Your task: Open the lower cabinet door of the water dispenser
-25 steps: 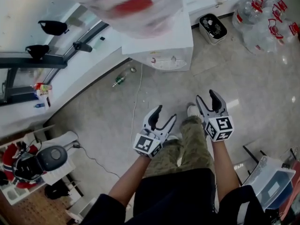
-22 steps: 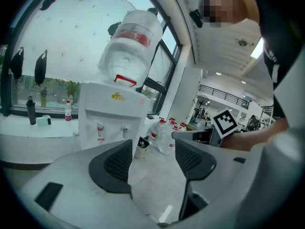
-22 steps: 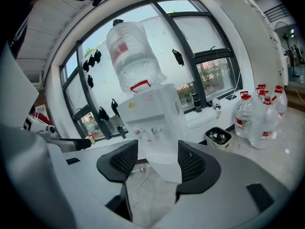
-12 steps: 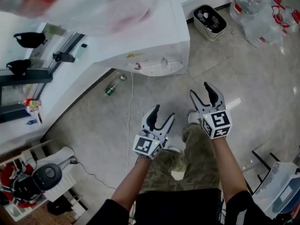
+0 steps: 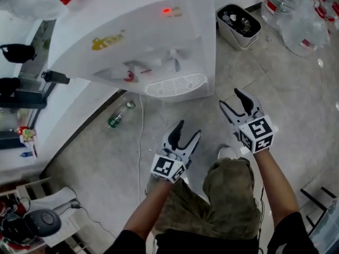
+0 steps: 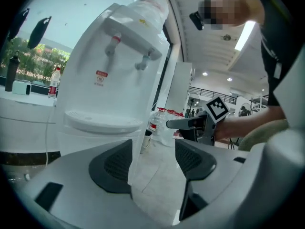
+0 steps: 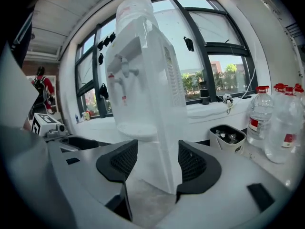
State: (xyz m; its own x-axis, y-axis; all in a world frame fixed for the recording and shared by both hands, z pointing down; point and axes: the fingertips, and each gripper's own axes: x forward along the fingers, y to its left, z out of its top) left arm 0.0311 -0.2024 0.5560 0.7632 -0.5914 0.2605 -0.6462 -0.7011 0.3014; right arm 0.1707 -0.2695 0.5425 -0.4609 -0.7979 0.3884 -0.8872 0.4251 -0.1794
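Observation:
The white water dispenser (image 5: 153, 41) stands ahead with its taps and round drip tray (image 5: 175, 84) facing me. From the head view its lower cabinet front is hidden under the tray. In the left gripper view the lower body (image 6: 102, 144) shows below the tray, and the right gripper view shows the dispenser (image 7: 147, 99) from its side corner. My left gripper (image 5: 189, 128) hangs open over the floor, short of the dispenser. Level with the tray's right edge, my right gripper (image 5: 231, 98) is also open. Neither touches anything.
A small bin (image 5: 238, 25) and several large water bottles (image 5: 296, 15) sit to the dispenser's right. A green bottle (image 5: 117, 115) and a white cable (image 5: 141, 142) lie on the floor to the left, by the window ledge (image 5: 32, 110). My knee (image 5: 230, 189) is below the grippers.
The view has closed in on the dispenser, whose front with taps and tray now shows. Both grippers stayed open and moved nearer to it.

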